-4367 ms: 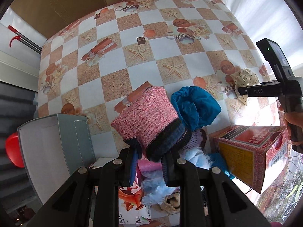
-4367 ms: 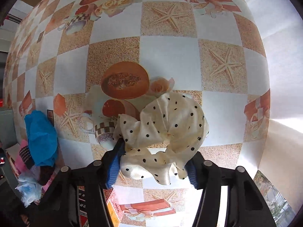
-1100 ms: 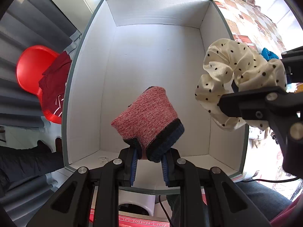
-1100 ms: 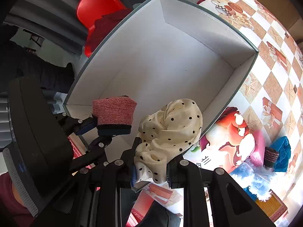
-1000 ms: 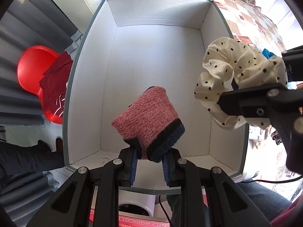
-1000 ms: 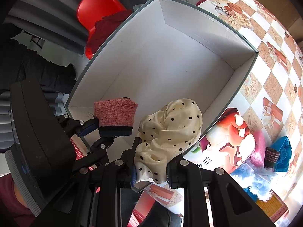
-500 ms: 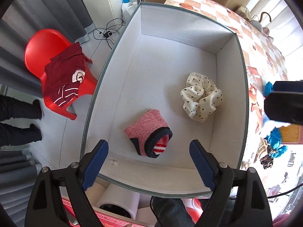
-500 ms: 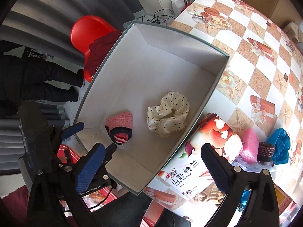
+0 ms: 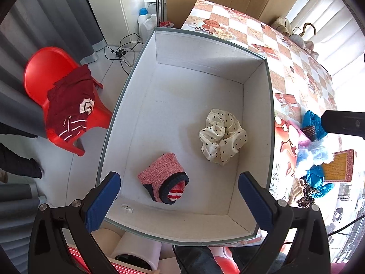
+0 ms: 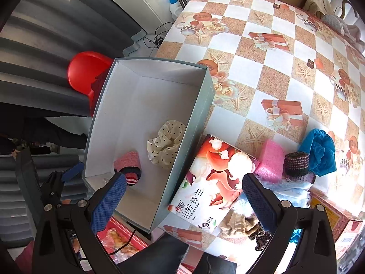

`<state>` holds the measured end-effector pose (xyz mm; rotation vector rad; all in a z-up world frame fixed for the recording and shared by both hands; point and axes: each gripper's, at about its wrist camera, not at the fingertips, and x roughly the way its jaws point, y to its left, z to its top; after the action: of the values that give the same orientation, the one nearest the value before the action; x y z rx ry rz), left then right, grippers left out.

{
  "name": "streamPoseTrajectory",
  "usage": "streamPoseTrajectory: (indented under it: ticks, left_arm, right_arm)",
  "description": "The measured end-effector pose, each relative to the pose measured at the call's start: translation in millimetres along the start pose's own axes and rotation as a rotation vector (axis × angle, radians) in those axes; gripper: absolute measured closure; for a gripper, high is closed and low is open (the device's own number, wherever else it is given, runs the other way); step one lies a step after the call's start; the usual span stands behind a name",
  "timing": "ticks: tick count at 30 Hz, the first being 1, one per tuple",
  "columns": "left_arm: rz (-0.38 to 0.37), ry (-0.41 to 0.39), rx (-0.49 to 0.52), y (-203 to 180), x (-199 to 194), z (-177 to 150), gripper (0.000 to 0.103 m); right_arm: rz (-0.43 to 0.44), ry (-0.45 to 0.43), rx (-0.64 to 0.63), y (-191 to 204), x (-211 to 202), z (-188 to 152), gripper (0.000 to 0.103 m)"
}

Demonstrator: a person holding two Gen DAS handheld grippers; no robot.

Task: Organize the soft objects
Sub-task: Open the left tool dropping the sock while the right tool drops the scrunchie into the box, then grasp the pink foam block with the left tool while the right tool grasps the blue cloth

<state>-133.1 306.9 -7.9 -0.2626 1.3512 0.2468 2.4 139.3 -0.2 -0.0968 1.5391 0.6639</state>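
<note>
Lying on the white floor of the open box (image 9: 141, 96), toward its near end: a pink knitted sock roll (image 9: 163, 178), dark cuff with red-and-white stripes turned toward the near wall, long axis running from the cuff back and left toward the far left corner. Just beside it to the right, apart and not touching: a cream polka-dot scrunchie (image 9: 222, 137), a crumpled ring with no clear direction, close to the right-hand wall. Seen again in the right wrist view, sock roll (image 10: 127, 163) nearest the camera, scrunchie (image 10: 165, 145) against the grey-green wall (image 10: 191, 137). Standing on the edge of a counter (image 10: 269, 57) covered in a checked cloth of starfish, roses and gift boxes, one long side overhanging toward the room. Beside the box on the counter: a printed carton (image 10: 214, 182) with red-and-white artwork, then a pink sponge (image 10: 270, 161), a dark knitted roll (image 10: 296, 163) and a blue cloth (image 10: 319, 151), clustered and touching one another. Beyond the box, on the pale floor: a red plastic chair (image 9: 52, 73) with a dark red garment (image 9: 70, 105) draped on it, grey curtain folds, cables and white bottles by the wall. Above the box, left gripper (image 9: 179, 201) with fingers spread wide and empty; right gripper (image 10: 183, 202) likewise spread wide, holding nothing, hanging over the box wall and carton.
</note>
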Motion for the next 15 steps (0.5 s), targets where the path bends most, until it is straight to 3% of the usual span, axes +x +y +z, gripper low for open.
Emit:
streamPoseTrajectory:
  ticks: [9,15]
  left_arm:
    - [-0.014,0.003,0.032,-17,-2,6,0.0]
    - [-0.052,-0.049,0.108,-47,-20,29,0.0]
  right_arm:
    - [0.008,-0.004,0.033,-15,-8,-8,0.001]
    - [0.012,-0.057,0.125,-56,-52,-16,0.001]
